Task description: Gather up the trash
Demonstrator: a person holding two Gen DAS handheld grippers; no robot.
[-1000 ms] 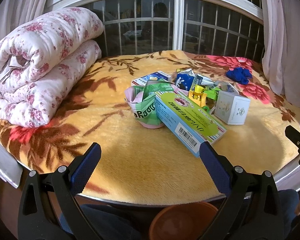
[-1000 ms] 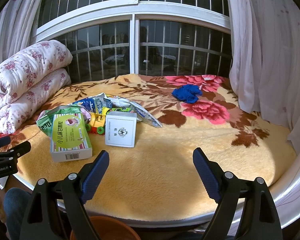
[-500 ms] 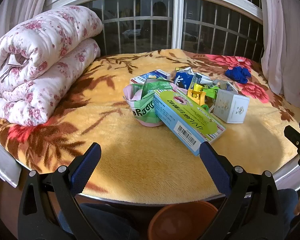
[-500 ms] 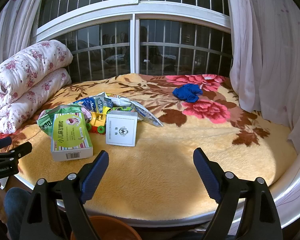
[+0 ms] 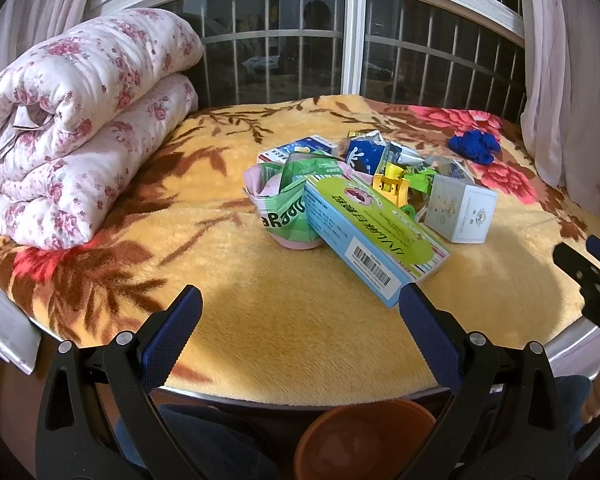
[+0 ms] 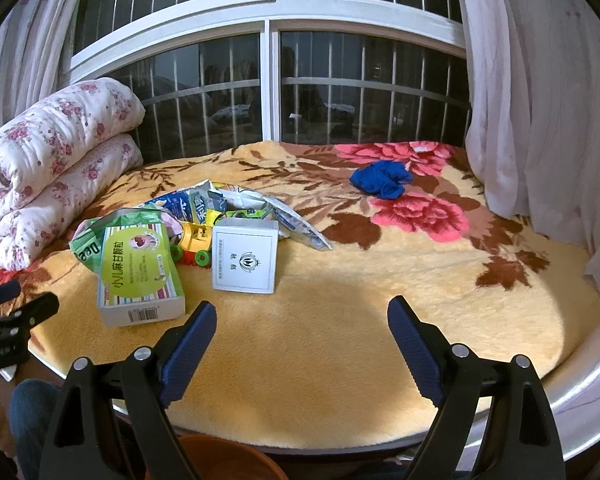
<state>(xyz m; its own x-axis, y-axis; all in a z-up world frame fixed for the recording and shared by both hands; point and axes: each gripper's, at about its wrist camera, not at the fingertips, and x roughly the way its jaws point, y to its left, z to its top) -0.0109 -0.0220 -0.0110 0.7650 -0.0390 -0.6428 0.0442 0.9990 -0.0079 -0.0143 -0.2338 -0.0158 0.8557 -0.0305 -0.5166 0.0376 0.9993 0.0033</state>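
The collecting has not started, as far as I can judge. All the trash lies in one heap on the blanket (image 5: 260,312), a little left of its middle in the right wrist view. In the heap are a green box (image 5: 374,240) in front, a white box (image 6: 245,255) just beside it, a green bag (image 5: 286,208) behind the green box, and some milk cartons (image 5: 366,152) and wrappers (image 6: 296,220) at the back. A yellow toy (image 6: 194,242) stands between the two boxes; I cannot say if it counts as trash. A blue cloth (image 6: 382,178) lies well apart from the heap, near the curtain (image 6: 540,100). A rolled quilt (image 5: 72,120) rests at the left end of the bed.

The brown bucket (image 5: 364,440) stands below the bed's edge, near the person's knees. What I can see of its inside looks empty, so everything is left to do.

The left gripper (image 5: 300,312) has its jaws wide open with nothing between them; it hangs over the near edge of the blanket, just short of the green box. The right gripper (image 6: 302,320) is also wide open and empty, over bare blanket in front of the white box.

Compared with a second ago, almost nothing is different. No piece of trash has moved, and both grippers keep the same wide opening. In the right wrist view the heap sits only a little nearer and larger, so this gripper has crept slightly toward it. The left wrist view is practically the same.
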